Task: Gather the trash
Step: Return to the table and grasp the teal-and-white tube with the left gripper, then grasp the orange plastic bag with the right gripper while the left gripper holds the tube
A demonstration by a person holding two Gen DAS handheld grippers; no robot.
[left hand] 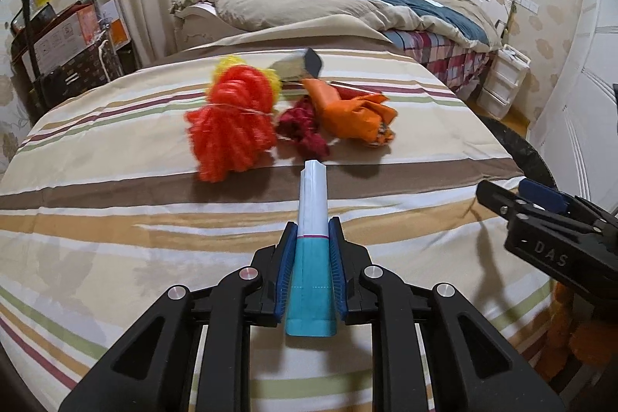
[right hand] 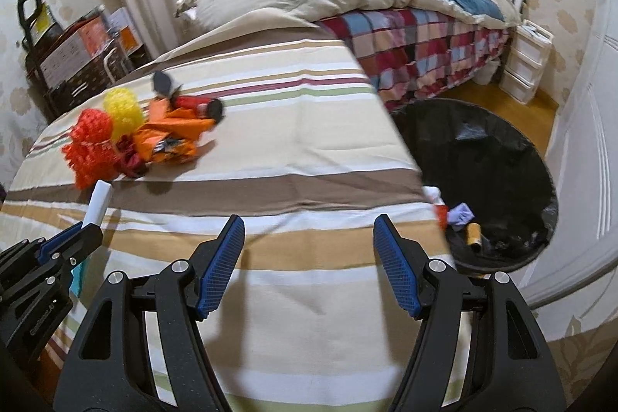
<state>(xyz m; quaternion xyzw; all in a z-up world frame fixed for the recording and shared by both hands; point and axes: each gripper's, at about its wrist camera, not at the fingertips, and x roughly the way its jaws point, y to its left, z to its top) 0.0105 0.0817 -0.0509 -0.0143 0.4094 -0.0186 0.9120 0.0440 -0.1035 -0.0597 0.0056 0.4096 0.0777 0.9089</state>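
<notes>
Striped bed [right hand: 293, 157], trash pile [left hand: 286, 114] mid-sheet, left gripper [left hand: 313, 238] pinching white-and-teal box [left hand: 313, 219], right gripper [right hand: 309, 257] spread empty, black bin [right hand: 483, 180] beside bed.

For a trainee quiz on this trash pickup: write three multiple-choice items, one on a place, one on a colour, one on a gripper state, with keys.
1. Where is the black-lined trash bin?
A. On the bed
B. On the floor beside the striped bed
C. Under the white drawer unit

2. What colours is the carton in the left gripper?
A. Teal and white
B. Red and yellow
C. All black

3. What is the state of the right gripper?
A. Shut on an orange bag
B. Shut on nothing
C. Open, holding nothing

Key: 1 B, the bin stands on the floor at the bed's edge. 2 A, teal base, white top. 3 C, the fingers stand apart over bare sheet.
</notes>
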